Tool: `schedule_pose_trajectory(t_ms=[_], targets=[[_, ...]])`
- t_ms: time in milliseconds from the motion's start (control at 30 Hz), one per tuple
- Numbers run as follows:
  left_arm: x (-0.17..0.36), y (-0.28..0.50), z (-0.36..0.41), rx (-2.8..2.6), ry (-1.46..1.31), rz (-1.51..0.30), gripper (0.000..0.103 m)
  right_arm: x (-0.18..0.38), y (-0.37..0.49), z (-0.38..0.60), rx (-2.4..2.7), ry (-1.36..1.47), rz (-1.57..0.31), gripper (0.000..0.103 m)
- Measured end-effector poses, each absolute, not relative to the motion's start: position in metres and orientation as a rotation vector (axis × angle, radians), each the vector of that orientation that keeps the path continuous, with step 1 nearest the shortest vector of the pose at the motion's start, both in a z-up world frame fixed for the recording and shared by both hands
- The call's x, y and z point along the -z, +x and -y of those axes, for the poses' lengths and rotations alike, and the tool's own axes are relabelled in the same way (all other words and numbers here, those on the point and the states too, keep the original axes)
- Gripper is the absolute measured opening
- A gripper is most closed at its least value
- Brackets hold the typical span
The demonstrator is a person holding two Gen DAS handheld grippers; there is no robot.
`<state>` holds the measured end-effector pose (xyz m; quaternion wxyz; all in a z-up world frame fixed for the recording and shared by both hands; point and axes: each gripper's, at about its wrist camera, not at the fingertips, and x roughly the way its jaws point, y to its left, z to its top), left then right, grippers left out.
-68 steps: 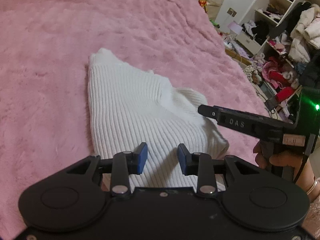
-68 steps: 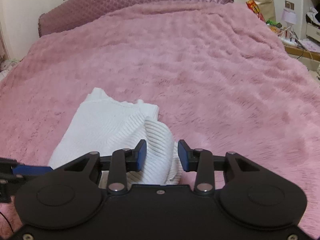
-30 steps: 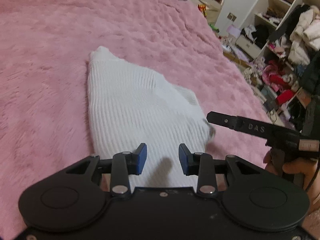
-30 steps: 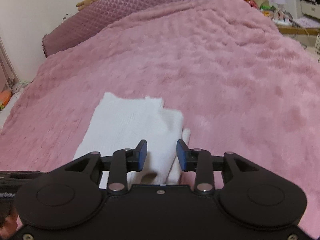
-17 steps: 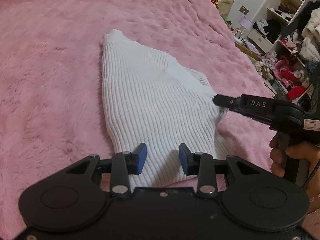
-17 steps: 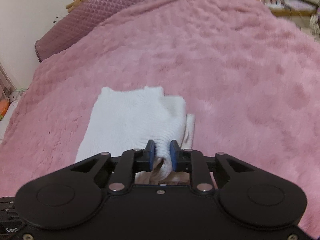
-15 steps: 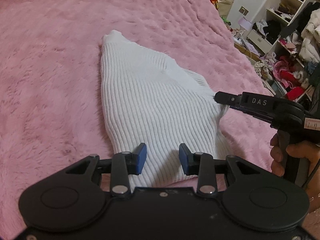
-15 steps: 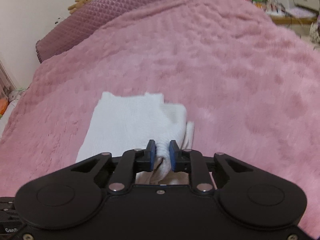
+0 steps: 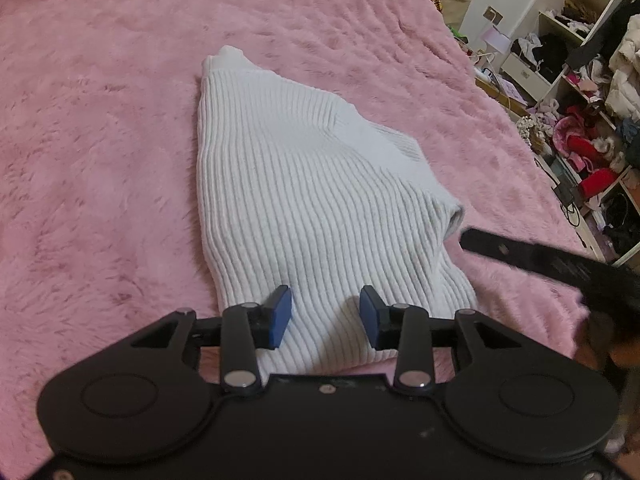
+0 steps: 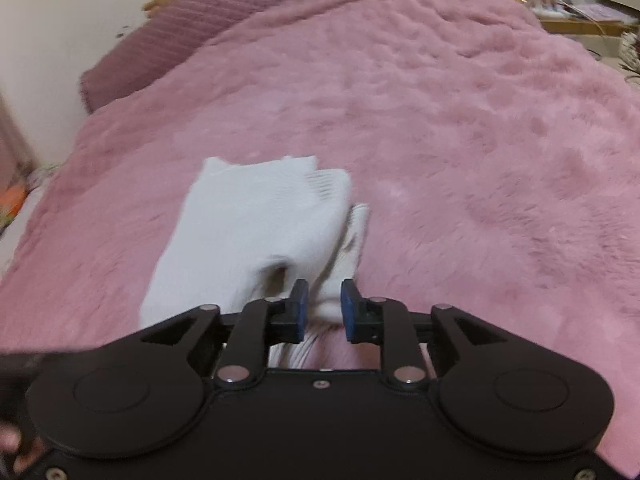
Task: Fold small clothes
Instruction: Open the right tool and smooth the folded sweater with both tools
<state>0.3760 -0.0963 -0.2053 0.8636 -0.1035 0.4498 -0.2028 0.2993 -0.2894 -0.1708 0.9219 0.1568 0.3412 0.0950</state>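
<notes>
A white ribbed knit garment (image 9: 312,200) lies folded into a narrow shape on the pink fluffy blanket (image 9: 100,160). My left gripper (image 9: 324,312) hovers over its near end; the jaws stand apart and are opening, and the blue pads do not press the knit. My right gripper (image 10: 324,306) is at the near right corner of the garment (image 10: 248,232). Its jaws are opening, with loose fabric lying between and below the pads. From the left wrist view, one right gripper finger (image 9: 520,252) shows blurred just off the garment's right edge.
The pink blanket (image 10: 480,160) spreads wide on every side of the garment. A purple quilted headboard (image 10: 192,32) stands at the far end. Cluttered shelves with clothes (image 9: 592,100) line the room beyond the bed's right edge.
The right gripper shut on the garment's near right corner, then opened and let it go while drawing back a little. The left gripper stayed over the near end.
</notes>
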Motion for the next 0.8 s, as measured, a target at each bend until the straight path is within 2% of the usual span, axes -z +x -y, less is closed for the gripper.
schedule_pose_trajectory(t_ms=[33, 200, 300, 333, 367, 400, 600, 800], targets=[[0.205, 0.376, 0.096, 0.424, -0.218, -0.942, 0.038, 0.169, 0.290, 0.289, -0.210, 0.327, -0.690, 0.045], [0.205, 0.375, 0.097, 0.422, -0.219, -0.940, 0.038, 0.163, 0.272, 0.274, -0.305, 0.311, -0.686, 0.046], [0.205, 0.374, 0.097, 0.418, -0.218, -0.939, 0.039, 0.168, 0.275, 0.259, -0.323, 0.260, -0.719, 0.042], [0.205, 0.373, 0.097, 0.417, -0.219, -0.938, 0.039, 0.171, 0.276, 0.256, -0.328, 0.250, -0.730, 0.033], [0.205, 0.373, 0.097, 0.416, -0.220, -0.938, 0.039, 0.172, 0.277, 0.254, -0.342, 0.244, -0.744, 0.015], [0.204, 0.373, 0.097, 0.415, -0.221, -0.938, 0.039, 0.173, 0.279, 0.251, -0.348, 0.239, -0.750, 0.009], [0.200, 0.374, 0.089, 0.418, -0.215, -0.936, 0.039, 0.156, 0.273, 0.254, -0.308, 0.227, -0.715, 0.008], [0.213, 0.373, 0.090, 0.414, -0.167, -0.968, 0.043, 0.190, 0.279, 0.256, -0.259, 0.240, -0.833, 0.008]])
